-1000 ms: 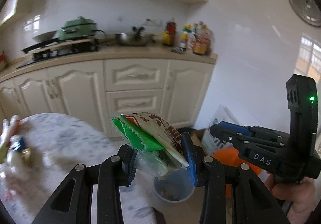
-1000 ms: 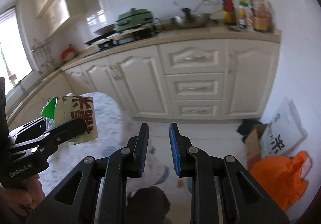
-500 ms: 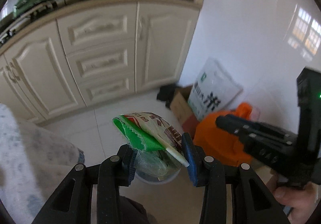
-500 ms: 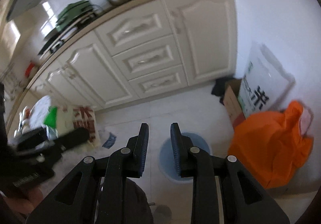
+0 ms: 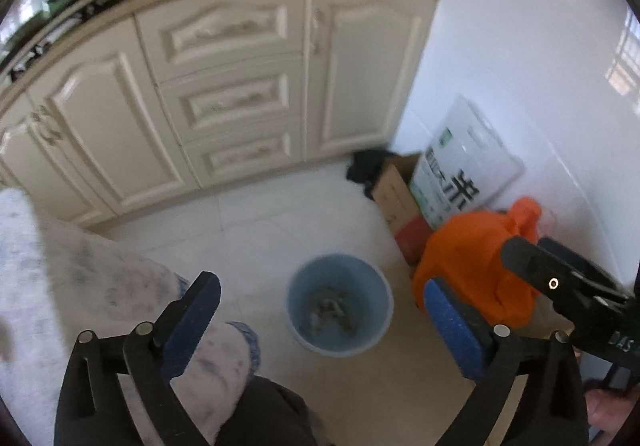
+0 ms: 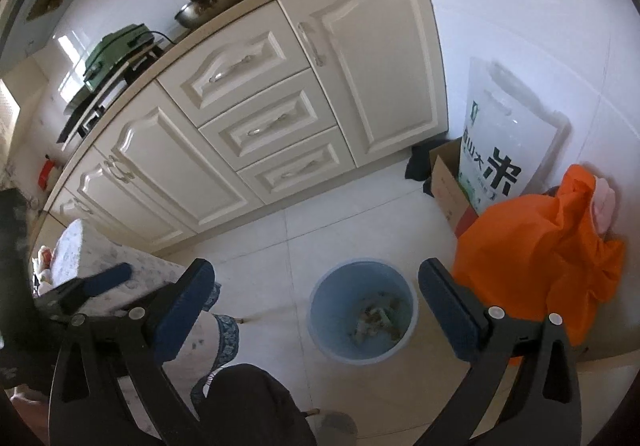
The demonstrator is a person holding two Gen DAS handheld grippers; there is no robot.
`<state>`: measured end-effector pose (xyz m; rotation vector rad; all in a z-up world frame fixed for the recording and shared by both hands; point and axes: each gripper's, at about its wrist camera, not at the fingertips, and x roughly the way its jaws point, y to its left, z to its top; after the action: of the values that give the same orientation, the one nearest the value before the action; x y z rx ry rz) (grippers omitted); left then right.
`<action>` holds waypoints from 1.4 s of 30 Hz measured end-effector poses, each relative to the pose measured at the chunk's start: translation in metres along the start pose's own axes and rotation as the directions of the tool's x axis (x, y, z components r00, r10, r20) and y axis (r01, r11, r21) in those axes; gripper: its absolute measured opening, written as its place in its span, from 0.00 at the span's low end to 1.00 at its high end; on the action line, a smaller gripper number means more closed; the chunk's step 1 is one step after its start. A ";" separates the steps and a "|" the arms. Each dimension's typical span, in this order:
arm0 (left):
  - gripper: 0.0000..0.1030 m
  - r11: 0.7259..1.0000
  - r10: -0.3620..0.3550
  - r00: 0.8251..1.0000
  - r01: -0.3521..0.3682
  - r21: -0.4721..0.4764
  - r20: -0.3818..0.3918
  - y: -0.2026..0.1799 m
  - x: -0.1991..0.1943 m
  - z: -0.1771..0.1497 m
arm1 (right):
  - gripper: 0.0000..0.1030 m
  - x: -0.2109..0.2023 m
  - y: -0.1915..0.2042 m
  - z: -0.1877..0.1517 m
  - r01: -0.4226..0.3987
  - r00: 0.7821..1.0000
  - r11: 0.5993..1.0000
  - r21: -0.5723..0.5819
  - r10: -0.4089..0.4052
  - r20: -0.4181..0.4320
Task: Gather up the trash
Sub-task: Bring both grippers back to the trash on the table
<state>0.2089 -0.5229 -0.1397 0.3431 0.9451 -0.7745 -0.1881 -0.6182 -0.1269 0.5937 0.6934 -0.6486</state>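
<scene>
A light blue trash bin [image 5: 340,304] stands on the tiled floor with scraps of trash lying in its bottom; it also shows in the right wrist view [image 6: 363,313]. My left gripper [image 5: 320,310] is open and empty, held above the bin. My right gripper [image 6: 314,300] is also open and empty, above the bin's left side. The right gripper's body [image 5: 568,290] shows at the right of the left wrist view, and the left gripper's fingers [image 6: 108,275] show at the left of the right wrist view.
An orange bag [image 6: 540,254], a cardboard box [image 6: 448,182] and a white rice sack [image 6: 500,142] stand by the right wall. Cream kitchen cabinets [image 6: 260,118] line the back. A table with a marbled cloth [image 5: 60,286] is at the left.
The left gripper opened and the green and white snack wrappers left it. The right gripper opened from nearly shut. Both views tilted down over the bin.
</scene>
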 end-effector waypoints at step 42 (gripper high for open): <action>0.99 0.850 0.457 0.792 -0.256 -0.460 0.405 0.140 -0.358 -0.315 | 1.00 -0.085 0.312 -0.065 -0.285 0.946 0.836 -0.469 0.324 0.002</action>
<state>-0.0022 -0.0869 -0.0282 -0.0342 0.4861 -0.2754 -0.0432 -0.3419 -0.0200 0.2189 0.6298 -0.1889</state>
